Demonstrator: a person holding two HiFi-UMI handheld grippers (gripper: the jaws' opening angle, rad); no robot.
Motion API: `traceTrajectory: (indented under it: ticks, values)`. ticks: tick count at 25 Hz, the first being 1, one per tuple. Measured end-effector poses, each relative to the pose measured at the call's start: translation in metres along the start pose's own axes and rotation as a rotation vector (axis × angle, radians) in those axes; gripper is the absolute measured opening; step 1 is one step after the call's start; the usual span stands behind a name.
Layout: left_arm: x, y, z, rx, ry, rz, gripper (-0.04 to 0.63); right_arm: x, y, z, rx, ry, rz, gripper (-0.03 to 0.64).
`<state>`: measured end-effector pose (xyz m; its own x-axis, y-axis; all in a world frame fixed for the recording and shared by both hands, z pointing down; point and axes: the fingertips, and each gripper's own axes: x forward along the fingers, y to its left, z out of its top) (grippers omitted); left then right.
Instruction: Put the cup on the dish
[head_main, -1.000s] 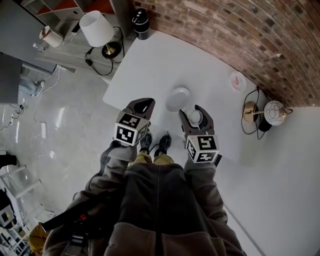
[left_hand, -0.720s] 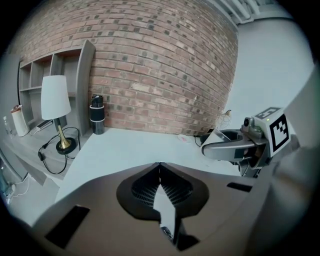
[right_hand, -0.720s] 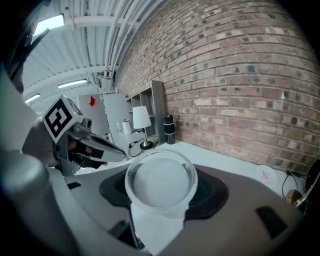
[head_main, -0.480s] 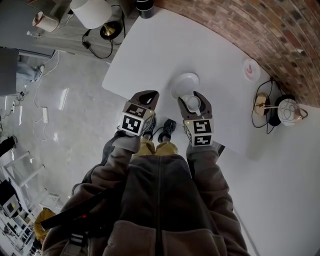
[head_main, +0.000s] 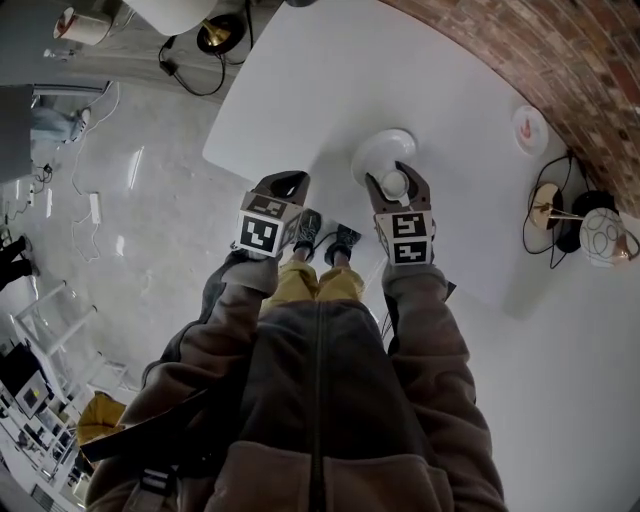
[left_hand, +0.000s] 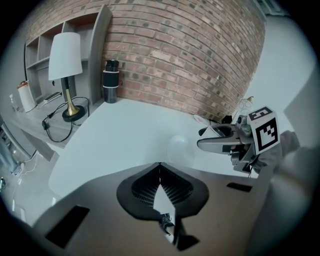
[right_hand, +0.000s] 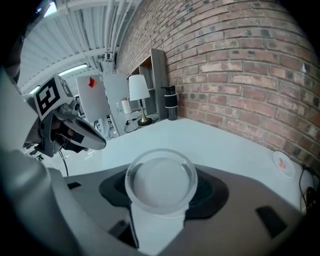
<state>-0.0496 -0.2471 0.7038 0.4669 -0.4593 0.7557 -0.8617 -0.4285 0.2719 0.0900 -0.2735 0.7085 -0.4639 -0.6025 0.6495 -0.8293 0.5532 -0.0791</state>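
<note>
**Cup gripped at the dish's near edge**

The right gripper (head_main: 397, 180) is clamped on a translucent whitish round-rimmed cup (head_main: 393, 184). Both of its dark pads press the cup's sides, and the open mouth faces that gripper's camera. In the head view the cup overlaps the near edge of the shallow round white dish (head_main: 382, 150), which sits on the white table (head_main: 300, 90). Whether the cup touches the dish cannot be told. The left gripper (head_main: 284, 183) hangs at the table's near edge, its jaws closed together on nothing.
</note>
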Motion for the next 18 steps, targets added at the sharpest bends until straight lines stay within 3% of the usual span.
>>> traceTrajectory:
  ticks: [18]
  values:
    - [0.016, 0.014, -0.035, -0.052, 0.103, 0.032, 0.006, 0.063, -0.020, -0.040, -0.025, 0.079, 0.022, 0.252]
